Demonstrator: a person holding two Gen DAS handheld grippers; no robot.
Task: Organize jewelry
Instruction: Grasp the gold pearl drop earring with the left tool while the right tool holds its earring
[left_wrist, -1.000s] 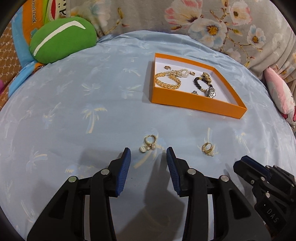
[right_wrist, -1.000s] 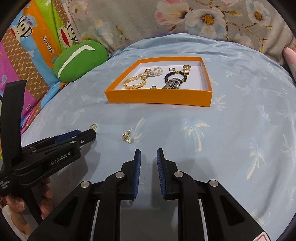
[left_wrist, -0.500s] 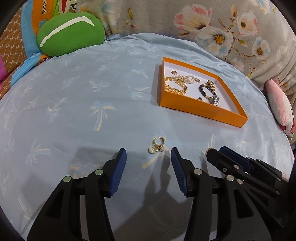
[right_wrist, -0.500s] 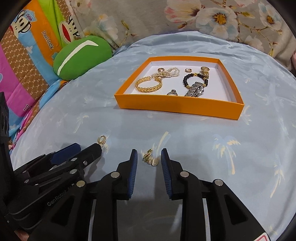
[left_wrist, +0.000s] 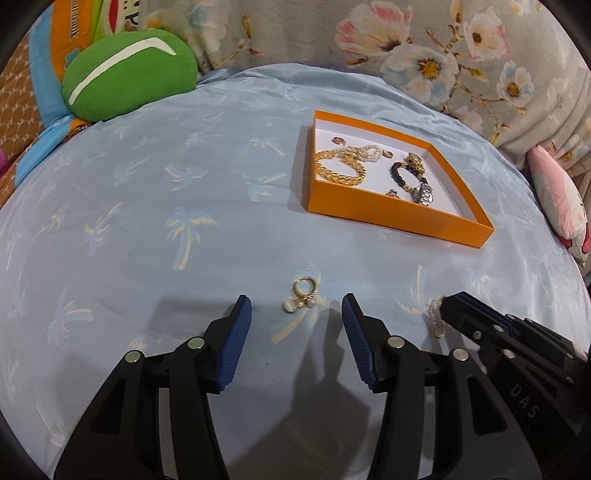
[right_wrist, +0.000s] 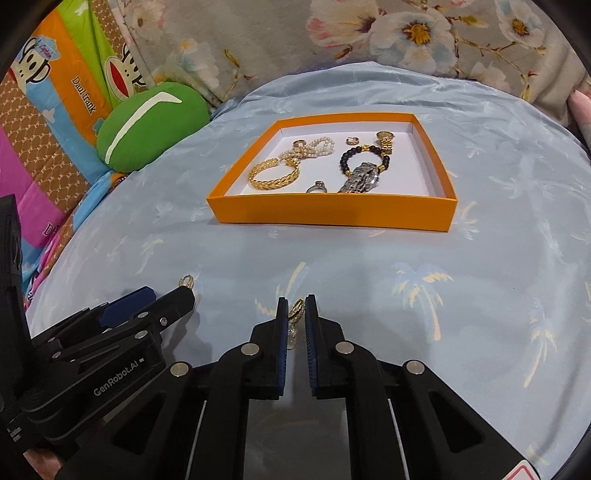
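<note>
Your right gripper (right_wrist: 295, 317) is nearly closed around a gold earring (right_wrist: 295, 312) on the bed; your left gripper (left_wrist: 296, 321) stands open before another earring (left_wrist: 303, 295), near the orange tray (left_wrist: 388, 210).

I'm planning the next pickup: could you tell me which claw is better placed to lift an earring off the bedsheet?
Right. The right claw already brackets its gold earring between nearly closed fingers. The left claw is wide open, and its pearl earring lies just ahead of the fingertips, not yet between them. The orange tray sits straight ahead.
</note>
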